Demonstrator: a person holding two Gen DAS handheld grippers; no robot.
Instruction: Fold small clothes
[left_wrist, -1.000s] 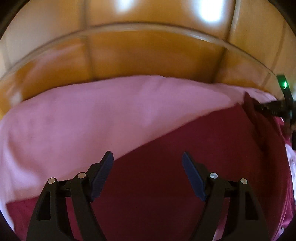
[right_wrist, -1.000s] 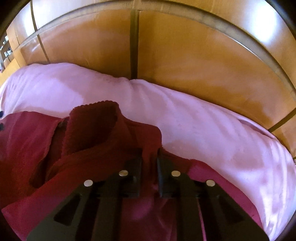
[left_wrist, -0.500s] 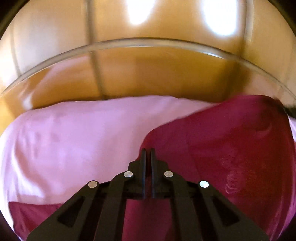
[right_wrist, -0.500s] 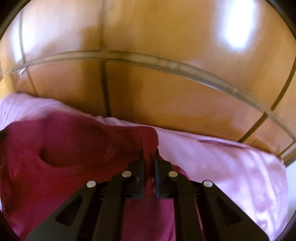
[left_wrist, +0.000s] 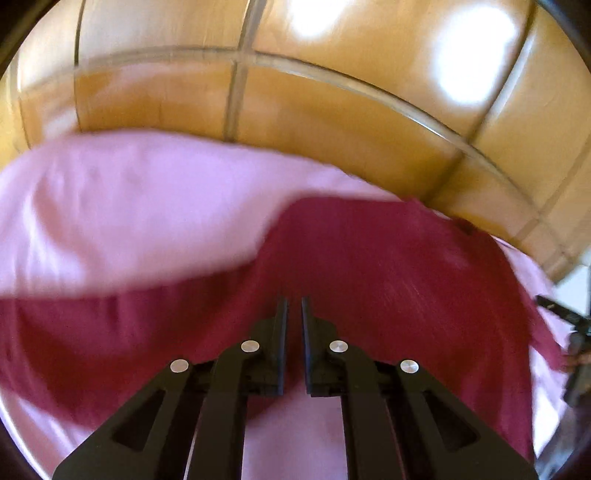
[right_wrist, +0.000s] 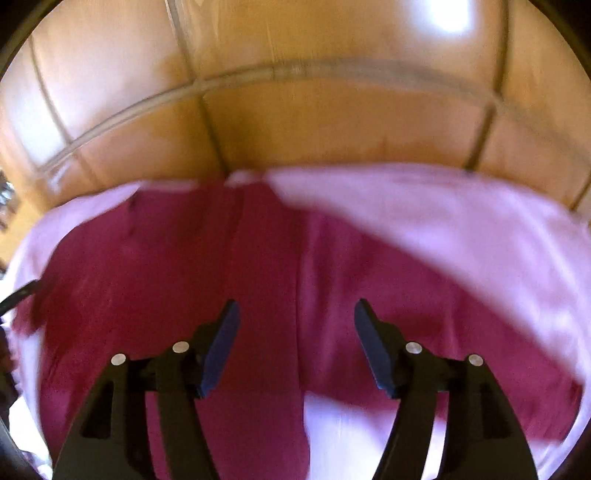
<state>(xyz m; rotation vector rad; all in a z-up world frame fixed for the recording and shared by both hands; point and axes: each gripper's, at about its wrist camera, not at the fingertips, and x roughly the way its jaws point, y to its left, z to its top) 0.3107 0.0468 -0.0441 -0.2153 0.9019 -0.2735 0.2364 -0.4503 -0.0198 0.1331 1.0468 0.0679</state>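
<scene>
left gripper (left_wrist: 293, 314) clamping maroon garment (left_wrist: 388, 266)

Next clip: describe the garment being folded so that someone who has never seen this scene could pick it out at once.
Start at the wooden surface, then the pale pink sheet spread over it. The dark red garment lies on that sheet, under both sets of tongs: the left tongs are closed on it, the right tongs open above it. It is the only deep red cloth there.

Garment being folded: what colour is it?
Dark red garment, lying on a pink sheet; right wrist view shows it best.
</scene>
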